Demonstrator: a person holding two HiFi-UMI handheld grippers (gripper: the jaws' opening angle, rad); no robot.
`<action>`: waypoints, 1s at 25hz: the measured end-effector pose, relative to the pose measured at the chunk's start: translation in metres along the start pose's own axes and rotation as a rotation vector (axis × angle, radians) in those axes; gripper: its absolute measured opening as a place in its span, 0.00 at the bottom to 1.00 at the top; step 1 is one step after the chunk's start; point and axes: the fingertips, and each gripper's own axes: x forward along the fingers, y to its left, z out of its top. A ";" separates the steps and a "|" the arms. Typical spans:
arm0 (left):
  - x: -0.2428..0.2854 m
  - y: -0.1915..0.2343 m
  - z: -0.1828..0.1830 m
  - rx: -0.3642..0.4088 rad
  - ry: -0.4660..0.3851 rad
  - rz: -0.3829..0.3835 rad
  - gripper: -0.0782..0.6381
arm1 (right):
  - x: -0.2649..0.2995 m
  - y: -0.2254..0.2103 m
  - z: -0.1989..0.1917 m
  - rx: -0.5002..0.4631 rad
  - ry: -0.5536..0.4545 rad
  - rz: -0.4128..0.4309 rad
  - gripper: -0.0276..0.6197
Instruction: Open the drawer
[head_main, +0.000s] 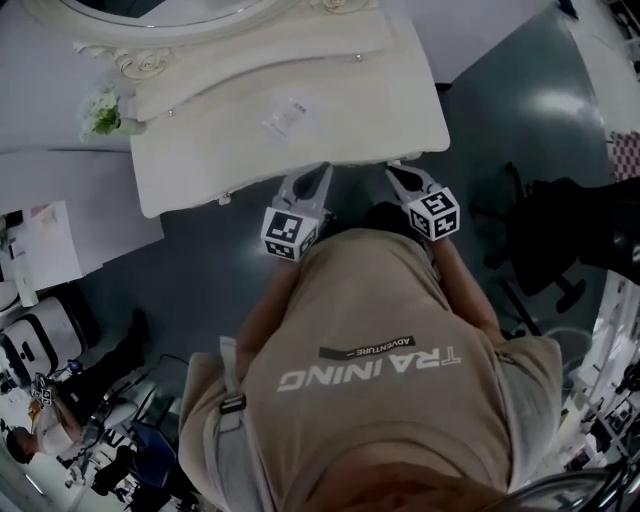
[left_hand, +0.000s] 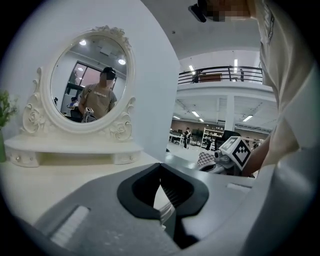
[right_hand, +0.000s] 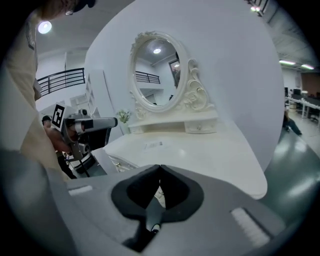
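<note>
A white dressing table (head_main: 230, 150) with an oval mirror (left_hand: 92, 80) stands in front of me. Its front panel with a small metal handle (right_hand: 118, 163) shows only in the right gripper view, under the tabletop's edge. My left gripper (head_main: 322, 170) and right gripper (head_main: 393, 170) hover side by side at the table's front edge, both pointing at it. The left gripper (left_hand: 160, 165) has its jaws together with nothing between them. The right gripper (right_hand: 160, 166) is likewise shut and empty. Small knobbed drawers (right_hand: 200, 127) sit in the shelf under the mirror.
A paper slip (head_main: 285, 118) lies on the tabletop and a small plant (head_main: 100, 112) stands at its left end. A black office chair (head_main: 545, 240) is to the right. A second white table (head_main: 60, 200) with papers adjoins on the left.
</note>
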 end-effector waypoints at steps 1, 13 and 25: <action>-0.003 0.006 -0.001 0.005 -0.004 -0.005 0.12 | 0.006 0.002 0.001 0.013 -0.004 -0.008 0.05; -0.022 0.031 0.000 -0.039 0.021 0.099 0.12 | 0.057 0.004 -0.069 0.087 0.228 0.074 0.05; -0.009 0.008 -0.021 -0.073 0.089 0.139 0.12 | 0.128 -0.027 -0.121 0.238 0.283 0.145 0.17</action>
